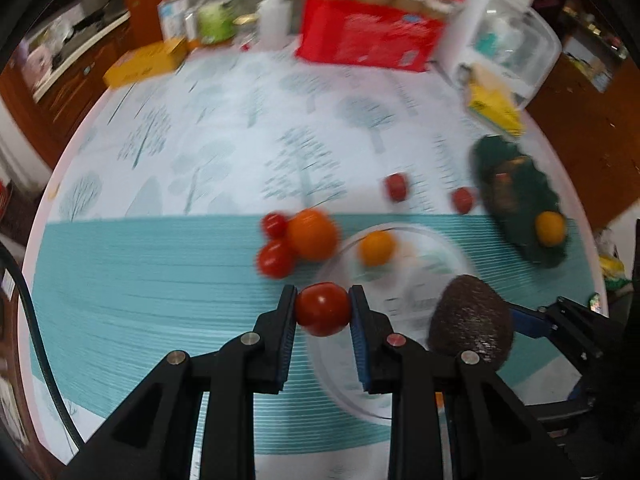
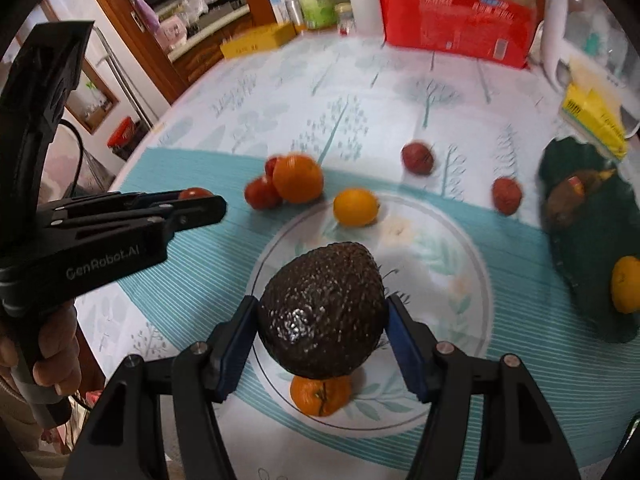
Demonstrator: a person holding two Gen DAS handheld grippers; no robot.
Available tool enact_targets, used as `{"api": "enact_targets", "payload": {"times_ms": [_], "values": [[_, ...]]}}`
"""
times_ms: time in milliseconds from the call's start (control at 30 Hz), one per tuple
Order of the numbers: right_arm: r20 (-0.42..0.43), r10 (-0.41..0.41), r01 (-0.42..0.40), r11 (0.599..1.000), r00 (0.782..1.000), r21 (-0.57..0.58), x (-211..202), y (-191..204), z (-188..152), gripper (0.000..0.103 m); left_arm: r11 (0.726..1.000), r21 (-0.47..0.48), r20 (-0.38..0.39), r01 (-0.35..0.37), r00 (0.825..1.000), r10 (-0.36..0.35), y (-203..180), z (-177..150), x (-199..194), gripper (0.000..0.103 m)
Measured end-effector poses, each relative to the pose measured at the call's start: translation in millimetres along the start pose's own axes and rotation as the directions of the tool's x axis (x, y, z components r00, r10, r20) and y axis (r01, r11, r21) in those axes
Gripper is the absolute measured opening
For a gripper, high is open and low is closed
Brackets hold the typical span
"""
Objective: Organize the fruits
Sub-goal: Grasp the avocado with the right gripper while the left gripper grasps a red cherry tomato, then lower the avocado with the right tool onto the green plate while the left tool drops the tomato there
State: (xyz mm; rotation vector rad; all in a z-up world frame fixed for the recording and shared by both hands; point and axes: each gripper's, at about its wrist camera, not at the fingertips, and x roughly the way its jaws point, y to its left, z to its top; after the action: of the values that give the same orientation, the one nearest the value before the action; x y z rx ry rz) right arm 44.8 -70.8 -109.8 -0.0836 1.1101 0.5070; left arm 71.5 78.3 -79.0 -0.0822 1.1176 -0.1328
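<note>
My left gripper (image 1: pixel 322 300) is shut on a red tomato (image 1: pixel 322 309), held above the table beside the white plate (image 1: pixel 424 280). My right gripper (image 2: pixel 322 304) is shut on a dark avocado (image 2: pixel 324 312) over that leaf-patterned plate (image 2: pixel 440 248). A mandarin (image 2: pixel 320 396) and a yellow citrus (image 2: pixel 355 207) lie on the plate. On the cloth beyond sit a big orange (image 2: pixel 298 178) with two tomatoes (image 2: pixel 262 192) against it, and two dark red fruits (image 2: pixel 417 157). The right wrist view shows the left gripper (image 2: pixel 200 204) at far left, in a person's hand (image 2: pixel 52 352).
A dark green plate (image 2: pixel 580 240) at right holds an orange fruit (image 2: pixel 626 284) and a brownish item. Along the table's far edge stand a red box (image 2: pixel 456 20), a yellow box (image 2: pixel 256 42), bottles and a clear container. A yellow packet (image 2: pixel 592 116) lies near the green plate.
</note>
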Motion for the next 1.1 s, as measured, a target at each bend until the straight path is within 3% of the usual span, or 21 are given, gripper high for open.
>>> {"api": "enact_targets", "payload": {"times_ms": [200,333,500,667,767,833,1000,1100], "values": [[0.103,-0.024,0.018,0.998,0.994,0.054,-50,-29,-1,0.064,0.993,0.109,0.07,0.05,0.996,-0.058,-60,17,-37,0.024],[0.19,-0.077,0.059,0.993,0.979,0.099,-91,-56,5,0.064,0.98,0.185,0.101,0.078,0.99,-0.098,-104,32,-54,0.024],[0.302,-0.203,0.161,0.974,0.932,0.159,-149,-95,22,0.064,0.955,0.282,0.126,0.093,0.983,-0.133,-158,55,-65,0.024],[0.35,-0.33,0.255,0.936,0.877,0.243,-185,-144,44,0.064,0.928,0.369,0.174,0.06,0.976,-0.133,-213,83,-64,0.024],[0.342,-0.409,0.307,0.898,0.846,0.316,-189,-179,57,0.064,0.917,0.394,0.172,0.055,0.976,-0.132,-237,98,-48,0.024],[0.316,-0.446,0.329,0.873,0.837,0.361,-183,-205,63,0.064,0.911,0.41,0.159,0.043,0.98,-0.117,-251,107,-26,0.024],[0.186,-0.5,0.388,0.816,0.846,0.43,-136,-263,68,0.064,0.903,0.427,0.09,0.049,0.991,-0.097,-272,110,33,0.024],[0.108,-0.485,0.394,0.804,0.868,0.445,-100,-290,62,0.064,0.895,0.441,0.045,0.061,0.995,-0.09,-281,107,67,0.024]]}}
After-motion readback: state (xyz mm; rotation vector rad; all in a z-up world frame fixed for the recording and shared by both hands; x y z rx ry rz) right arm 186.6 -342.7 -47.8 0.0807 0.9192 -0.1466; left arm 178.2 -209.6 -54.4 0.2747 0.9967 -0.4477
